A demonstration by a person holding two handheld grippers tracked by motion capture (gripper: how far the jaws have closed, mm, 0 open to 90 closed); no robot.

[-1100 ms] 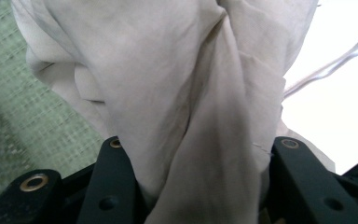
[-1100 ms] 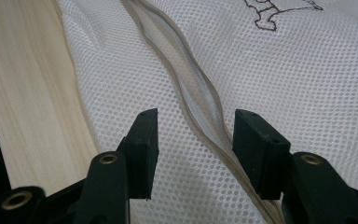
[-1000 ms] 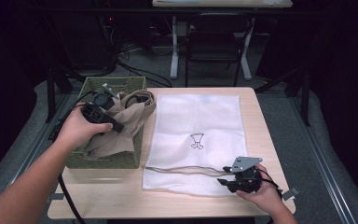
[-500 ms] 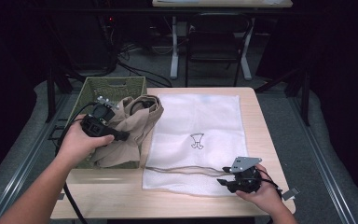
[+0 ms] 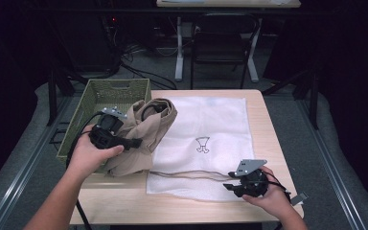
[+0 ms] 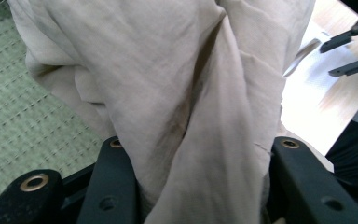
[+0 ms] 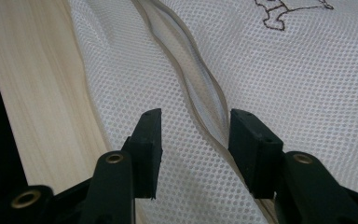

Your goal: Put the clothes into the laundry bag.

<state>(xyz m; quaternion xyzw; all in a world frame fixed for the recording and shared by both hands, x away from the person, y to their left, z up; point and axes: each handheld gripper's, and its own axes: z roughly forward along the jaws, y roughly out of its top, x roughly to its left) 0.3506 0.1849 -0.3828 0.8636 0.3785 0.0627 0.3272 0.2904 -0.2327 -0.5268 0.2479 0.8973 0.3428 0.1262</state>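
From above, the left gripper [image 5: 133, 142] is held over the table's left edge, between the green basket [image 5: 97, 94] and the white mesh bag [image 5: 220, 129], clamped on a bunched beige garment [image 5: 146, 132]. The cloth hangs partly over the basket's near right corner and touches the bag's left edge. The right gripper [image 5: 231, 186] rests near the bag's front right corner, its tips pointing left along the brown zipper line [image 5: 187, 175] that runs across the bag's near end.

In the left gripper view, the garment [image 6: 177, 93] is wedged between the two black jaws; the basket's woven floor [image 6: 23, 121] lies behind on the left, the pale table [image 6: 321, 107] on the right. The right gripper's tips [image 6: 349, 51] show far off at the upper right.

In the right gripper view, the right gripper's [image 7: 195, 140] jaws stand apart with nothing between them, low over the mesh [image 7: 307, 84], the zipper [image 7: 200, 88] running up between them toward a small printed figure [image 7: 289, 9]. Whether the jaws touch the mesh I cannot tell.
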